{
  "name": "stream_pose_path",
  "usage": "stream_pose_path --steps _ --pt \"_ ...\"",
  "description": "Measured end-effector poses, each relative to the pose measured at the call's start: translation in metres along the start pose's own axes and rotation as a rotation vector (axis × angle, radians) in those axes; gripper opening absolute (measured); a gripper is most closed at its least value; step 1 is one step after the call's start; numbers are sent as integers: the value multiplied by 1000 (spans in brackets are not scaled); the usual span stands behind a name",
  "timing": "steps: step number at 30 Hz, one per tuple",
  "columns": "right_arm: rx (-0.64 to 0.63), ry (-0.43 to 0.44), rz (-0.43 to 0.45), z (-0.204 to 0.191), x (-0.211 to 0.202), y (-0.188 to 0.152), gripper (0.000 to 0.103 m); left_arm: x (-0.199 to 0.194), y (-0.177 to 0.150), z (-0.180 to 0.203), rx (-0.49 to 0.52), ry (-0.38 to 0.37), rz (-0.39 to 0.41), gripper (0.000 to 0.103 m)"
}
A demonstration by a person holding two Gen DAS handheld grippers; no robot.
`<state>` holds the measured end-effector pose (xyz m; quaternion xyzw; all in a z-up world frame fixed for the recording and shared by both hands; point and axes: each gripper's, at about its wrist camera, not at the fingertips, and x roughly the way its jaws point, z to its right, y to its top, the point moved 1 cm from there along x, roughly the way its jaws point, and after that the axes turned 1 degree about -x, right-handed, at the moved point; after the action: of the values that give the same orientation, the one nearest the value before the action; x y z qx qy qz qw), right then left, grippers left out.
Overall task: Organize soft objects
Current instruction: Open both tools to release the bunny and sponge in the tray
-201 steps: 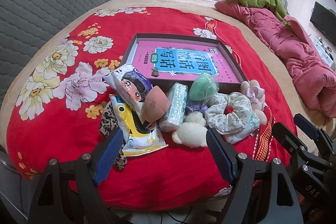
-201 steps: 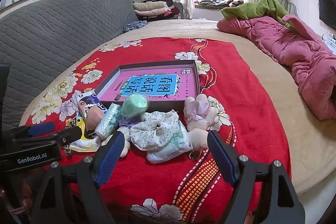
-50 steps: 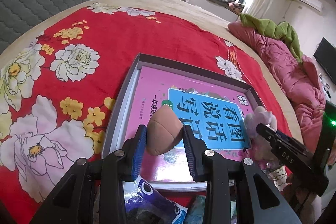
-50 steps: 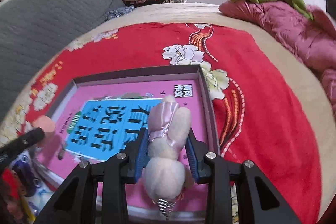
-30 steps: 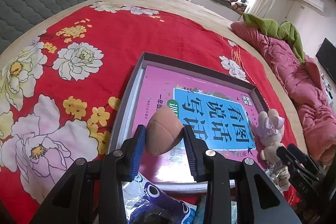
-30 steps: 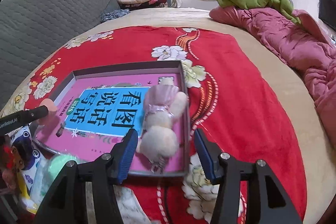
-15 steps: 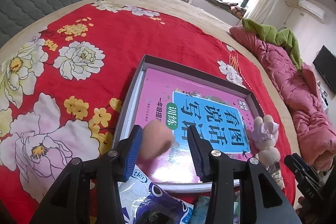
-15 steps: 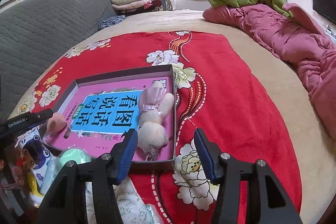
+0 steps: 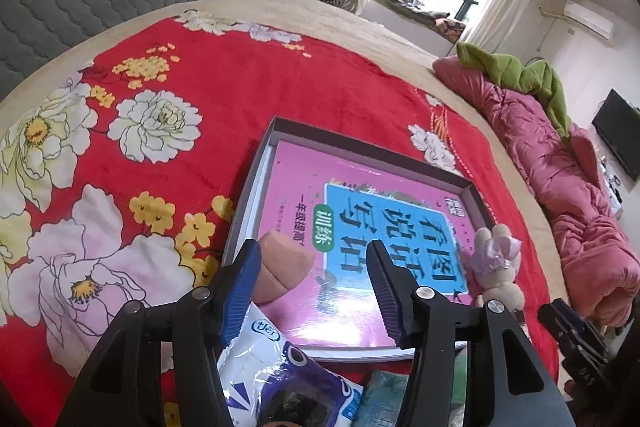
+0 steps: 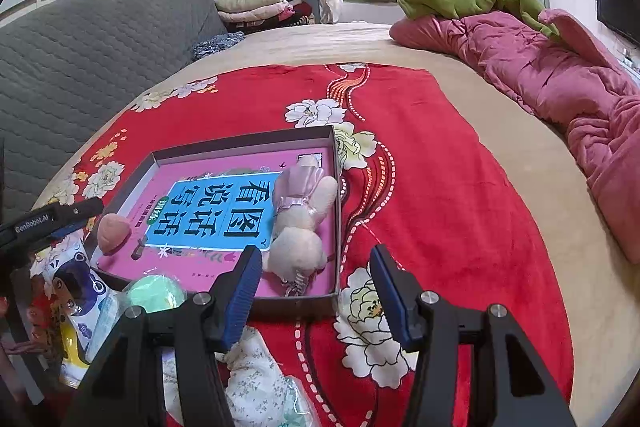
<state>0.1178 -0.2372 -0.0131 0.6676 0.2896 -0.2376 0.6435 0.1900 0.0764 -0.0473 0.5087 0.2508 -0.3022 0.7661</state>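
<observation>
While the left wrist view looks down on the shallow box and the pink book cover lying in it, only the right wrist view shows the green ball in its clear wrap and the floral scrunchie on the red blanket in front of the box. Each view shows one brown sponge and one plush bunny, both lying inside the box: the sponge at its near left corner, the bunny along its right wall. One printed packet lies at the bottom of the left view, just outside the box. The left hand-held gripper has just been opening; its jaws stand spread with the sponge beyond them, free of the pads. The right hand-held gripper is spread too, empty, the bunny lying just ahead of it
</observation>
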Motion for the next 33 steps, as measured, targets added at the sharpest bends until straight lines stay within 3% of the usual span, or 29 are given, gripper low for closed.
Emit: stream_pose_path --steps 6,16,33 --pt "-5 6 2 -3 -1 -2 63 -13 2 0 6 2 18 60" --pt "1 29 12 -6 -7 -2 64 -55 9 -2 3 7 95 74" --pt "3 61 68 -5 -30 6 65 -102 8 -11 -8 36 133 75"
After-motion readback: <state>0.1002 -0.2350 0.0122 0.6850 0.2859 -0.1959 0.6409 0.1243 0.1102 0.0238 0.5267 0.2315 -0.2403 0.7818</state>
